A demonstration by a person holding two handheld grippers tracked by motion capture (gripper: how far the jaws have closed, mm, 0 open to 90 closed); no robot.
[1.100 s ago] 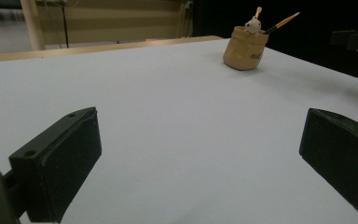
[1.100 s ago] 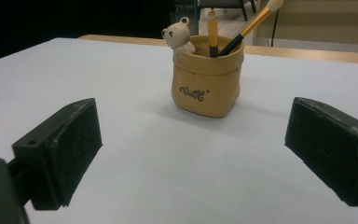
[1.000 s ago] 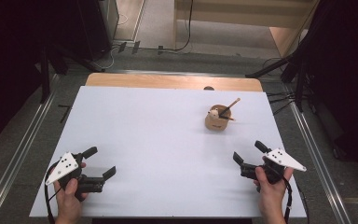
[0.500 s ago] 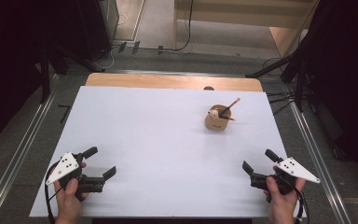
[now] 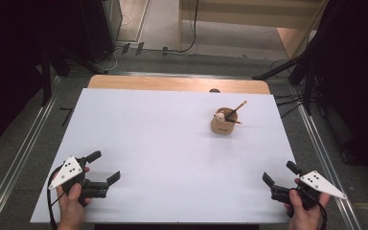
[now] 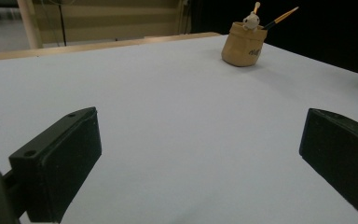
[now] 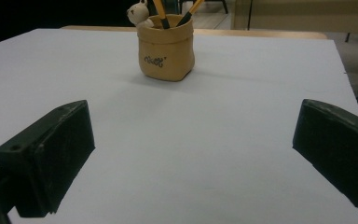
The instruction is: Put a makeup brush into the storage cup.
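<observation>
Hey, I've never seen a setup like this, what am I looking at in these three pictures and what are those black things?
A person sits at a white table holding a hand-held gripper in each hand: the left gripper and the right gripper. One picture looks down from above. The other two come from cameras riding on each gripper; the black blocks there are its open jaws. Neither gripper holds anything. On the table stands a tan pen holder with a small bear figure on its rim and brushes in it.

Matt tan pot point(image 7: 166, 51) (ceramic-looking); smooth white matt table point(image 5: 172, 143).
</observation>
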